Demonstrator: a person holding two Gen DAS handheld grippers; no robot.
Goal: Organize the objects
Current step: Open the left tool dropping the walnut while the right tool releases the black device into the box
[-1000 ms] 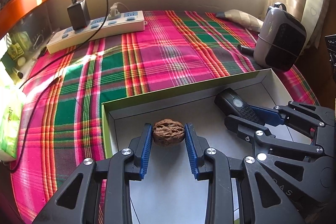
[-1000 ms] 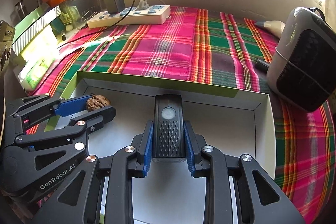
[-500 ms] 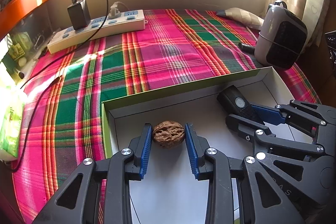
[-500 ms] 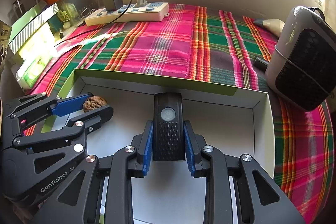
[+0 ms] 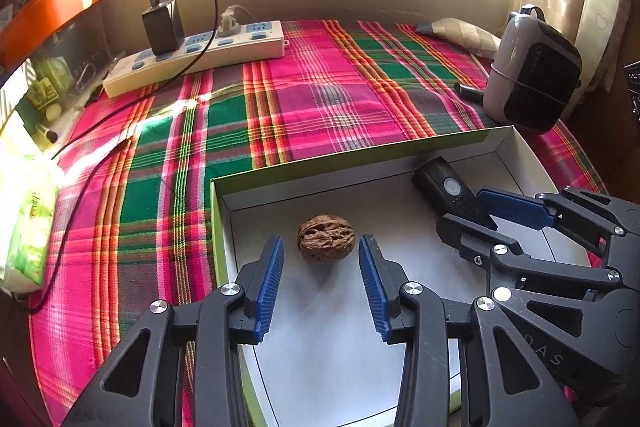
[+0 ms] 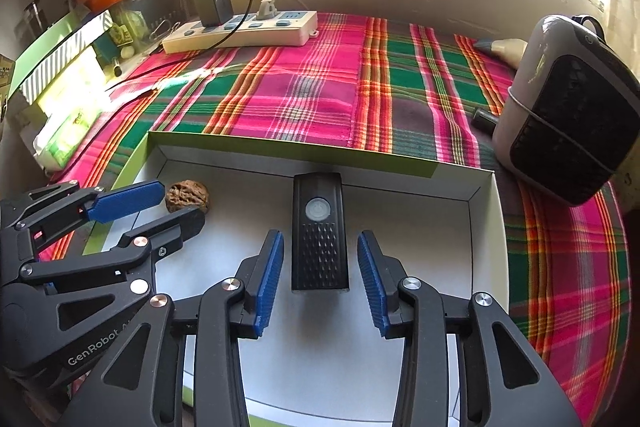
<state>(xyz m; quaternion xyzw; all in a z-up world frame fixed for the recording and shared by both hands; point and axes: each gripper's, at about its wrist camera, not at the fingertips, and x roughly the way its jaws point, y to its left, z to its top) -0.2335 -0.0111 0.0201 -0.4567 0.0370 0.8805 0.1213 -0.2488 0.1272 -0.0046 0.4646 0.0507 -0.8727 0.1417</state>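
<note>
Step in hand, judged from the layout: release of two items into the shallow white cardboard box with green outer walls [image 5: 508,143], which rests on the pink-and-green plaid cloth [image 5: 320,99] covering the desk.

Left side: the brown wrinkled walnut [image 5: 327,237] lies on the box floor near the box's left wall. The left gripper [image 5: 321,277] has its blue-padded fingers [image 5: 269,285] spread apart, one on each side of the walnut, with a visible gap on both sides. The fingers grasp nothing.

Right side: the black rectangular device with a round power button [image 6: 319,231] lies flat on the box floor, its far end near the far wall. The right gripper [image 6: 320,279] is likewise released; its fingers [image 6: 269,281] flank the device without contact.

Next move, as a judgement: each gripper should back straight out along its own axis and lift clear of the box walls without nudging either item. The grippers sit close together, so clearance between them requires attention. The walnut may roll if touched.
</note>
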